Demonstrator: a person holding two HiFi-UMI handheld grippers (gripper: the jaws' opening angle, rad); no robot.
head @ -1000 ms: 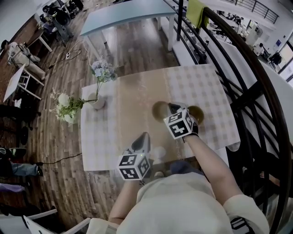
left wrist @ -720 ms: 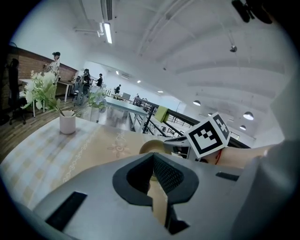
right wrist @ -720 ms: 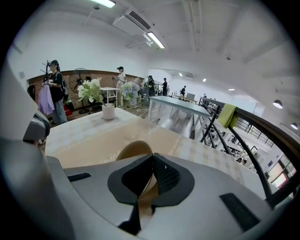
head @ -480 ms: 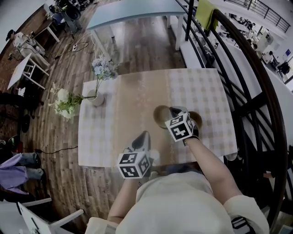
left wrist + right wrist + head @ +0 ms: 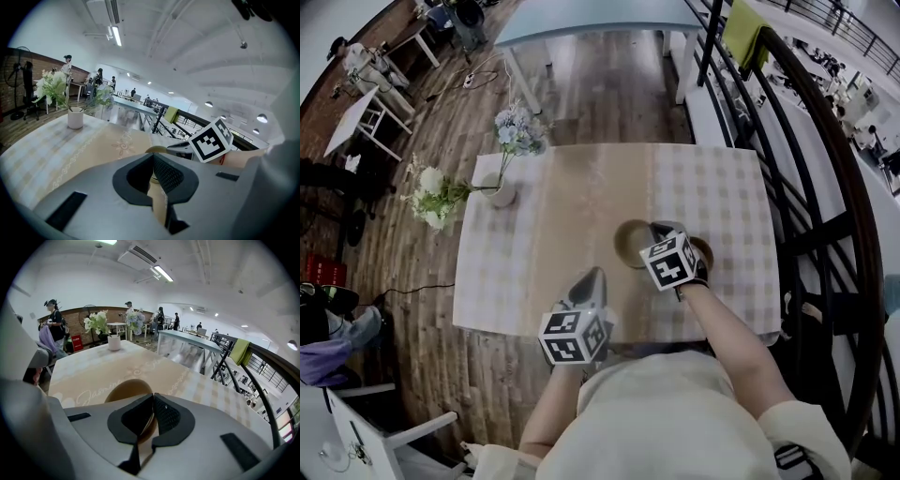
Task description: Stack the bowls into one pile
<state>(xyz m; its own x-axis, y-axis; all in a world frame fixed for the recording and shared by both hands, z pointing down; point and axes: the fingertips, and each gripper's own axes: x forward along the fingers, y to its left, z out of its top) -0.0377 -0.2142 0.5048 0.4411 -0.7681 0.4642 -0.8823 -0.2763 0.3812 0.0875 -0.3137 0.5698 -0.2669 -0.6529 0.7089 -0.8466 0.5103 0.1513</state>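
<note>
- Bowls are not stacked yet: the first bowl (image 5: 628,244) and the second bowl (image 5: 706,251) sit apart on the table (image 5: 722,187).
- The right gripper (image 5: 661,229) hangs over the gap between them.
- Its jaws are pressed together and hold nothing. The first bowl lies just past their tips.
- The left gripper (image 5: 592,279) is closed tight too and is empty, near the table's front edge.
- I think this is the reach for a bowl.
- Next, the right jaws need to open, pinch a bowl's rim, and lift it into the other bowl.
</note>
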